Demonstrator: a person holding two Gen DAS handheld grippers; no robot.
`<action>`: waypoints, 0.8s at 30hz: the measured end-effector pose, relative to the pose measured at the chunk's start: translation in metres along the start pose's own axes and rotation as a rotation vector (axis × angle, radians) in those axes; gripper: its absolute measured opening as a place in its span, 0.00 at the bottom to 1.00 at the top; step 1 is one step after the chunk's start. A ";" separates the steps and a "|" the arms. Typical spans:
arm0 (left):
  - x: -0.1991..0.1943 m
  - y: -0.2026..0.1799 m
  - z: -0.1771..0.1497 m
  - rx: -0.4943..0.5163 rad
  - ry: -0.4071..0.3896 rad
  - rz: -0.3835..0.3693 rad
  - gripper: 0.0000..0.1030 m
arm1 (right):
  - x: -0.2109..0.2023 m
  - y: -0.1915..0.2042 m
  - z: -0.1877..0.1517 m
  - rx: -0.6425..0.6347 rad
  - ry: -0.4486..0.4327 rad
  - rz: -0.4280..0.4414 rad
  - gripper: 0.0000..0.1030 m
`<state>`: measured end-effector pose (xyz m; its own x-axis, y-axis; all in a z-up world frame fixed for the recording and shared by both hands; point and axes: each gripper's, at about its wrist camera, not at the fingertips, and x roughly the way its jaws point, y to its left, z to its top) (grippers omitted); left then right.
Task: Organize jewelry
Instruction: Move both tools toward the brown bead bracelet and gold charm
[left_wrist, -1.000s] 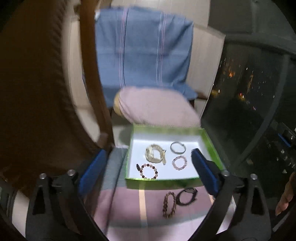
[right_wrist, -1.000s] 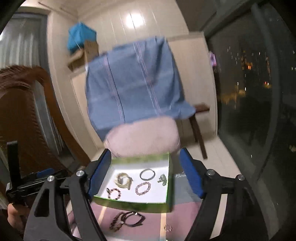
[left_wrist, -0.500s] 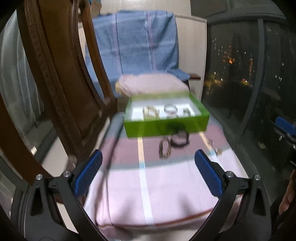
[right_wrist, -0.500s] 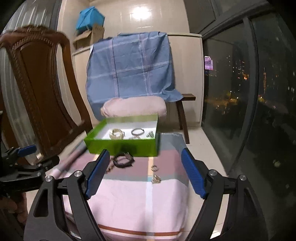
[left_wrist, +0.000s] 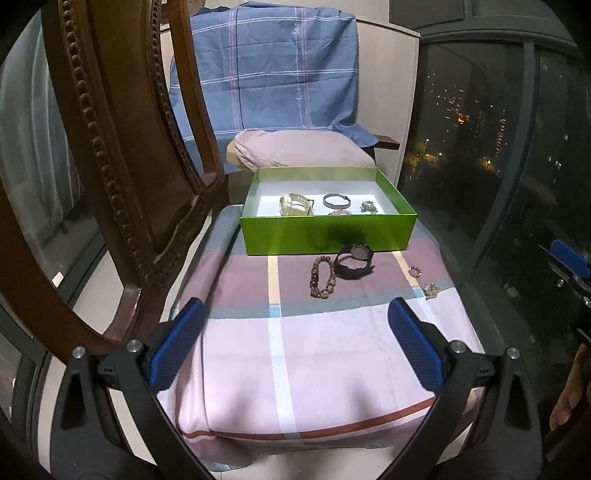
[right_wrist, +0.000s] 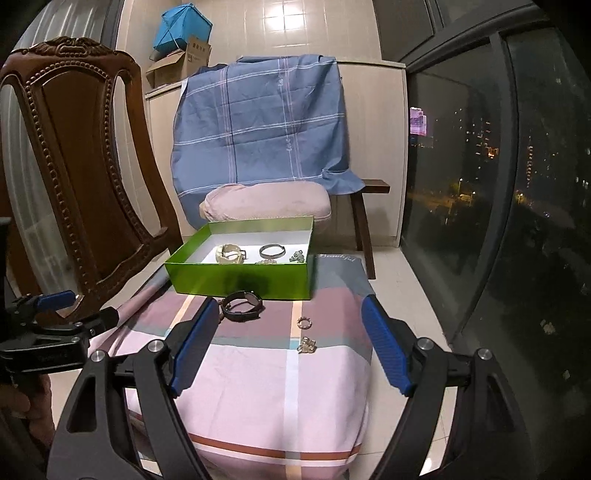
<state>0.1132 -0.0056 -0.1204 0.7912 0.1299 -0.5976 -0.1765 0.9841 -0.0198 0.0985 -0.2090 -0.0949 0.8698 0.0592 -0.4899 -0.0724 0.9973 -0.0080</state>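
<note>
A green box (left_wrist: 328, 236) stands at the far end of a pink striped cloth (left_wrist: 314, 369). Inside lie a cream watch (left_wrist: 295, 204), a metal bangle (left_wrist: 336, 200) and a small trinket (left_wrist: 368, 206). In front of the box on the cloth rest a brown bead bracelet (left_wrist: 323, 280), a black watch (left_wrist: 354, 260), a ring (left_wrist: 414, 272) and a pale cluster (left_wrist: 430, 290). My left gripper (left_wrist: 295, 314) hangs open and empty, well short of them. My right gripper (right_wrist: 290, 314) is open too, with the ring (right_wrist: 304, 324) and cluster (right_wrist: 306, 345) seen between its fingers and the black watch (right_wrist: 242, 304) near its left finger.
A carved wooden chair (left_wrist: 110, 184) rises close on the left. A pink pillow (left_wrist: 299, 151) and a blue checked cloth (left_wrist: 273, 74) lie behind the box. Dark window glass (right_wrist: 498, 203) runs along the right. A wooden bench (right_wrist: 369, 221) stands at the back.
Both grippers have pulled back and down from over the box to the near end of the cloth. Both stayed open.
</note>
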 end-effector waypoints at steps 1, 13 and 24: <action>0.002 -0.001 0.000 0.004 0.005 0.000 0.95 | 0.001 0.000 0.000 0.000 0.005 0.003 0.76; 0.004 -0.002 0.000 0.010 0.013 -0.007 0.95 | 0.005 0.002 -0.001 -0.015 0.015 -0.006 0.76; 0.016 -0.003 -0.002 0.016 0.045 -0.014 0.93 | 0.011 0.003 -0.003 -0.021 0.025 -0.002 0.76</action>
<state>0.1254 -0.0069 -0.1311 0.7664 0.1108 -0.6327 -0.1556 0.9877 -0.0155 0.1061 -0.2057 -0.1033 0.8573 0.0559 -0.5117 -0.0815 0.9963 -0.0275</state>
